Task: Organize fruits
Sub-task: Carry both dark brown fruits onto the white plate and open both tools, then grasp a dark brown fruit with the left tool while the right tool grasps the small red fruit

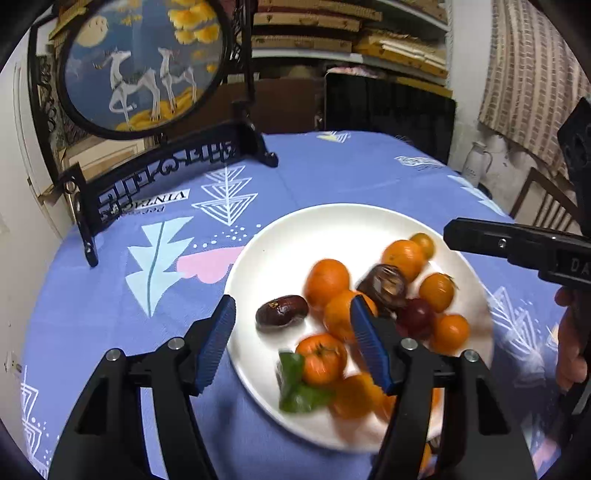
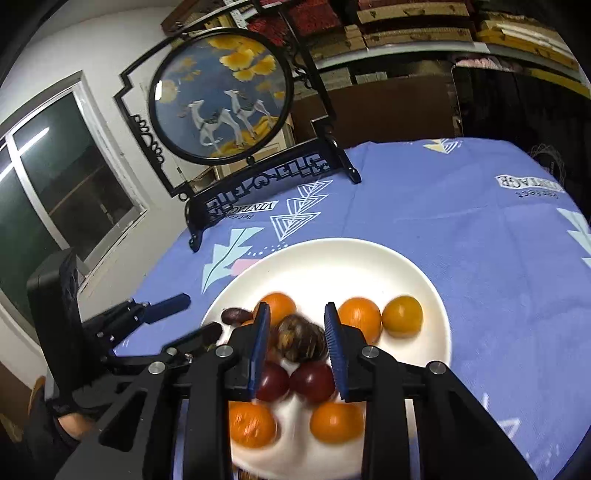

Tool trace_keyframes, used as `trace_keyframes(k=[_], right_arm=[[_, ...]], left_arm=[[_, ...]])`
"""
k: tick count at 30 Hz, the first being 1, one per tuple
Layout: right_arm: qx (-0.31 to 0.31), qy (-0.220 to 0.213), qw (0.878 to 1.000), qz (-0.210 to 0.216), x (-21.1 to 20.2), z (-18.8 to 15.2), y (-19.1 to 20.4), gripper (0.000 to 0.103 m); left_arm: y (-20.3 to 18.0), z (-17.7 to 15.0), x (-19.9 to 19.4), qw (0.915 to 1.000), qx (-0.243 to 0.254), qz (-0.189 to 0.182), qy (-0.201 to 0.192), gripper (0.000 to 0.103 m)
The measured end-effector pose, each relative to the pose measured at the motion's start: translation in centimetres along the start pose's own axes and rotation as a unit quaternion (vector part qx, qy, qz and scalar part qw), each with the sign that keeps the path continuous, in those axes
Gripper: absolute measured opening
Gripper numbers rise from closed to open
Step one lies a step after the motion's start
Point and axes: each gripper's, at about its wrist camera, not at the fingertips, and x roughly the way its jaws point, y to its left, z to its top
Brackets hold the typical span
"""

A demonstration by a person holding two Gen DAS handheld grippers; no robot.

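Observation:
A white plate (image 1: pixel 295 236) on the blue tablecloth holds several small oranges (image 1: pixel 327 281), a dark red date (image 1: pixel 281 312), a dark brown wrinkled fruit (image 1: pixel 384 286), a dark red round fruit (image 1: pixel 415 314) and a green leaf (image 1: pixel 295 387). My left gripper (image 1: pixel 293 341) is open, hovering over the plate's near left part, one finger off the rim. My right gripper (image 2: pixel 297 350) is open above the plate (image 2: pixel 406 266); the brown fruit (image 2: pixel 301 339) lies between its fingers, untouched. Two dark red fruits (image 2: pixel 312 380) and oranges (image 2: pixel 360 317) lie around it. The right gripper also shows in the left wrist view (image 1: pixel 517 247).
A black ornamental stand with a round deer picture (image 1: pixel 144 62) stands on the table's far left; it also shows in the right wrist view (image 2: pixel 221 99). Shelves with boxes (image 1: pixel 351 33) are behind the table. A chair (image 1: pixel 543 199) and a white jug (image 1: pixel 478 162) are at the right.

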Motion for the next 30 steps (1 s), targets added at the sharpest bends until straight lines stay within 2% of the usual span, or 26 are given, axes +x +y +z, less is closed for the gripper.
trace_keyframes(k=[2, 5, 7, 11, 14, 17, 21, 23, 28, 30], right_arm=[[-0.013, 0.0, 1.0, 0.0, -1.7, -1.4, 0.5, 0.031], [-0.026, 0.011, 1.0, 0.0, -3.5, -3.6, 0.8, 0.037], [-0.037, 0.03, 0.999, 0.007, -4.5, -5.7, 1.2, 0.04], [-0.067, 0.057, 0.996, 0.015, -6.1, -10.3, 2.4, 0.04], [-0.056, 0.063, 0.996, 0.016, -7.2, -13.0, 2.1, 0.04], [-0.031, 0.062, 0.997, 0.015, -7.9, -14.3, 1.3, 0.04], [0.0, 0.059, 0.998, 0.015, -9.0, -15.8, 0.0, 0.04], [0.004, 0.057, 0.998, 0.017, -9.5, -16.4, -0.1, 0.04], [0.009, 0.056, 0.998, 0.024, -10.2, -17.1, -0.3, 0.04], [0.009, 0.056, 0.998, 0.026, -10.4, -17.3, -0.2, 0.04]], left_arm=[[-0.6, -1.1, -1.7, 0.9999, 0.01, -0.003, -0.007, 0.071], [-1.7, -3.8, -4.4, 0.9992, 0.034, -0.019, -0.006, 0.073], [-2.6, -6.0, -5.8, 0.9981, 0.052, -0.032, 0.005, 0.073], [-4.5, -9.8, -7.2, 0.9951, 0.076, -0.057, 0.028, 0.073], [-6.3, -12.0, -8.2, 0.9927, 0.093, -0.07, 0.031, 0.073], [-7.5, -13.3, -8.9, 0.9911, 0.094, -0.089, 0.03, 0.072], [-9.0, -14.2, -8.5, 0.9901, 0.106, -0.086, 0.032, 0.063], [-9.5, -14.1, -7.9, 0.9903, 0.107, -0.084, 0.028, 0.053], [-10.7, -13.7, -6.8, 0.9877, 0.115, -0.102, 0.028, 0.045], [-10.8, -13.7, -6.7, 0.9869, 0.115, -0.109, 0.03, 0.035]])
